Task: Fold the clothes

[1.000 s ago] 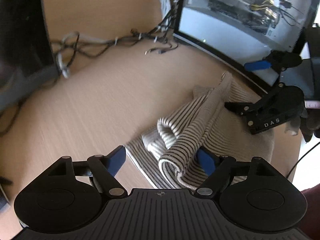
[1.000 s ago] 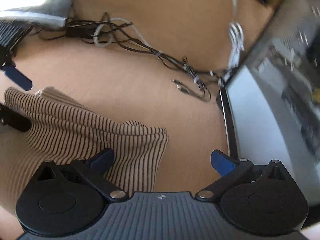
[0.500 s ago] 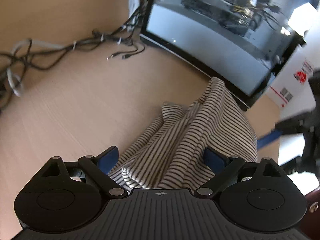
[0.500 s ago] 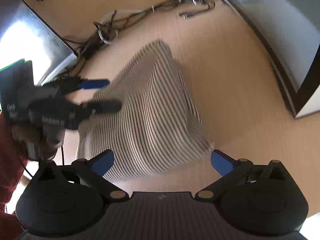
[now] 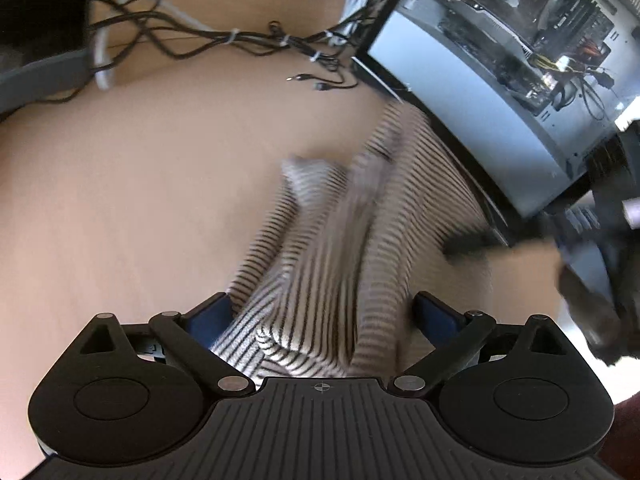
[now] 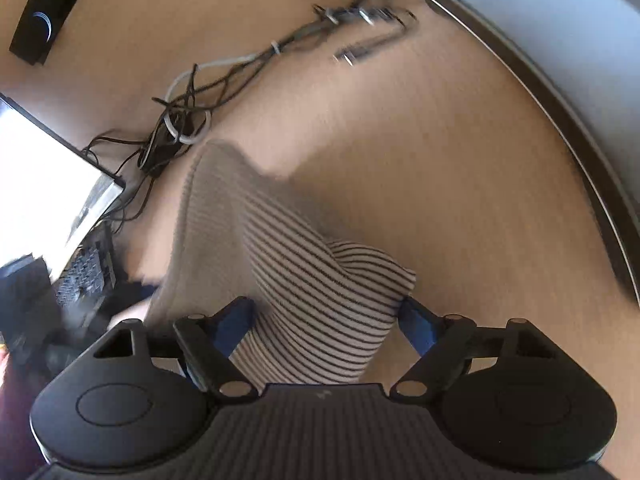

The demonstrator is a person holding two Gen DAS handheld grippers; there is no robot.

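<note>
A beige garment with thin dark stripes (image 5: 340, 240) lies bunched on the wooden desk (image 5: 140, 184). My left gripper (image 5: 322, 316) is open, with the near end of the garment between its blue fingers. My right gripper (image 6: 326, 318) is also open, and the garment's other end (image 6: 312, 280) fills the gap between its fingers. The right gripper shows blurred at the right of the left wrist view (image 5: 592, 248). The far parts of the cloth are blurred by motion.
A tangle of cables (image 5: 208, 36) lies at the back of the desk. An open computer case (image 5: 520, 48) stands at the right. A monitor (image 6: 44, 176) and a keyboard (image 6: 84, 276) are at the left in the right wrist view, a black speaker bar (image 6: 48, 12) behind.
Both grippers have moved in over the garment's ends; the right one swung from beside the cloth to straddling it. The cloth has been shifted and is moving.
</note>
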